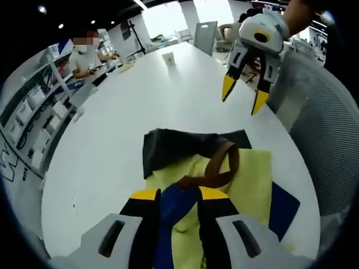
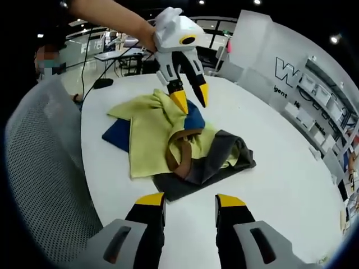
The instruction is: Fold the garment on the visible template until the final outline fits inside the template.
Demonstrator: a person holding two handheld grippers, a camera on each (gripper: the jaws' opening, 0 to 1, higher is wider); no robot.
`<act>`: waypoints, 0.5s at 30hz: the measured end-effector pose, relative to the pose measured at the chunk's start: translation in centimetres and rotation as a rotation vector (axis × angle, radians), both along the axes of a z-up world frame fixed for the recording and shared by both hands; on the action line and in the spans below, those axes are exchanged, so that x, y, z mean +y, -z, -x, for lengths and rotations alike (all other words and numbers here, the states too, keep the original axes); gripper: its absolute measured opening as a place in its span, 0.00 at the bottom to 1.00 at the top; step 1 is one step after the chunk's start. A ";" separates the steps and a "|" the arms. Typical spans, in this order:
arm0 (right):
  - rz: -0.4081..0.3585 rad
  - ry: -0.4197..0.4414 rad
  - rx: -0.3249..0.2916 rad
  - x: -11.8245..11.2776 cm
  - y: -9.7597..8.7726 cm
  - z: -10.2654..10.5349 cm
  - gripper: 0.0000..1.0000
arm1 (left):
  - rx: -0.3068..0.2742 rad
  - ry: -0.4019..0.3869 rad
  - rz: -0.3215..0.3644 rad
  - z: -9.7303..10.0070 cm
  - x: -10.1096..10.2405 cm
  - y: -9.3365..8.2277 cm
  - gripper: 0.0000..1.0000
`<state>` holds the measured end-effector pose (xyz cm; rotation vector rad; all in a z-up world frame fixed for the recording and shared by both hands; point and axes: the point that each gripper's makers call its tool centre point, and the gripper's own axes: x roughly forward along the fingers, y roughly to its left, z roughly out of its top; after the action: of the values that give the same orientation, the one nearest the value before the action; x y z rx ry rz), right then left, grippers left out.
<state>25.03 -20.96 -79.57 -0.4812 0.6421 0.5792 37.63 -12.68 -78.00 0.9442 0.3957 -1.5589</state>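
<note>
Right gripper view shows the left tool (image 2: 189, 98) pinching the yellow garment (image 2: 151, 131) over the blue template (image 2: 119, 134); right tool (image 2: 190, 200) gapes wide, a mesh chair (image 2: 39, 168) beside the surface (image 2: 269, 168).

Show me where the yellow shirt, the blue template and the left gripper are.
yellow shirt (image 2: 147, 134): right gripper view, its flat body.
blue template (image 2: 119, 135): right gripper view, exposed corner.
left gripper (image 2: 189, 97): right gripper view, between its yellow tips.

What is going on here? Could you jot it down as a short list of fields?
Surface: white table
Garment: yellow-green cloth garment with dark grey part and brown collar, crumpled, not yet folded
Template: blue flat sheet, mostly under the garment
Left tongs: pinching a raised yellow fold of the garment
Right tongs: open, holding nothing, above the table near the grey edge
Beside table: grey mesh chair
</note>
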 end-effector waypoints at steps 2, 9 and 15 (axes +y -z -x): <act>0.002 -0.006 0.003 0.1 0.1 0.0 0.30 | -0.009 0.014 -0.011 -0.2 -0.3 0.3 0.26; 0.016 -0.029 0.007 0.7 0.6 -0.3 0.28 | -0.012 0.064 -0.044 -0.1 -1.3 1.1 0.25; 0.048 -0.056 -0.009 1.2 0.8 -0.8 0.25 | 0.007 0.096 -0.084 0.4 -1.3 2.0 0.24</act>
<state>25.85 -19.72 -80.35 -0.5481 0.6370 0.6152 37.25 -13.94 -79.95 1.0359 0.4291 -1.6436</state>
